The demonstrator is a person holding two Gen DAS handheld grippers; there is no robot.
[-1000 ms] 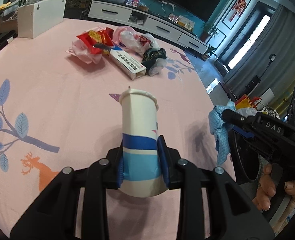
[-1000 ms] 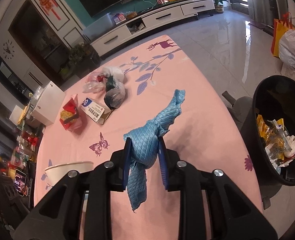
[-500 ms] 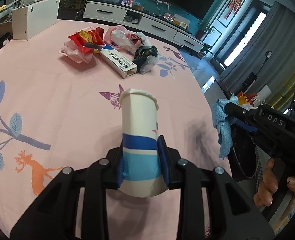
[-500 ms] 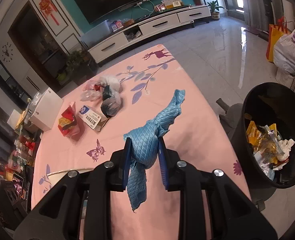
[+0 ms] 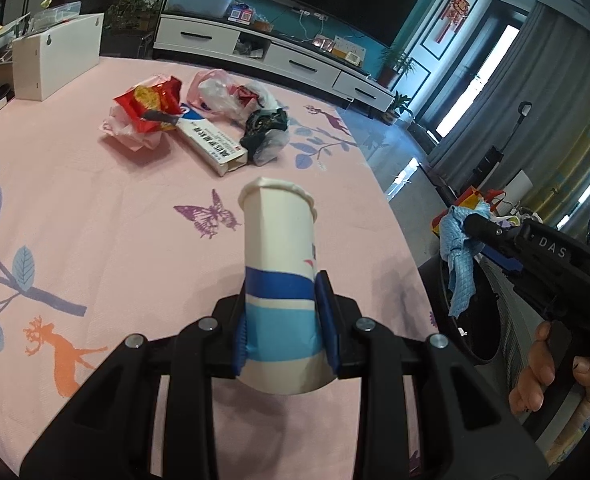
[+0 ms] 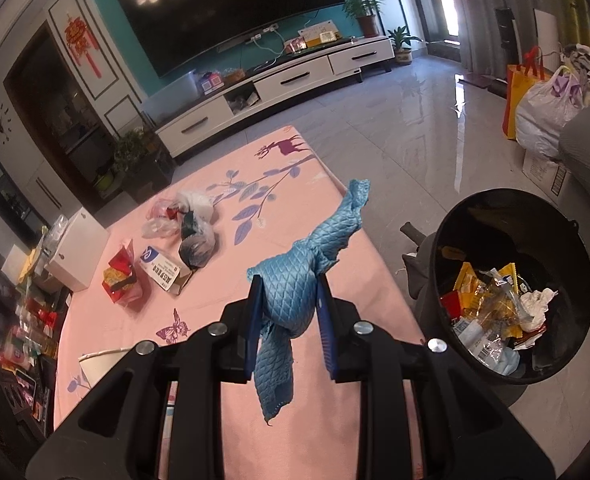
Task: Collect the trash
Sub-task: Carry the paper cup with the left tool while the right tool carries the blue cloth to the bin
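My left gripper [image 5: 283, 312] is shut on a white paper cup [image 5: 281, 264] with blue bands, held above the pink tablecloth [image 5: 95, 220]. My right gripper [image 6: 289, 304] is shut on a blue quilted cloth [image 6: 295, 280] and holds it over the table's right edge; it also shows in the left wrist view [image 5: 461, 256]. A black trash bin [image 6: 511, 288] with wrappers inside stands on the floor right of the table. More trash lies far on the table: a red snack bag [image 5: 151, 108], a white carton [image 5: 211, 144], plastic bags [image 5: 231, 92] and a dark bag [image 5: 265, 132].
A white box [image 5: 55, 60] stands at the table's far left corner. A white TV cabinet [image 6: 279, 84] lines the far wall. Shopping bags [image 6: 543, 104] sit on the floor beyond the bin. The cup's rim [image 6: 99, 360] shows low left in the right wrist view.
Both grippers have risen and drawn back toward the table's right edge with their loads. The bin sits closer and more fully in the right wrist view.
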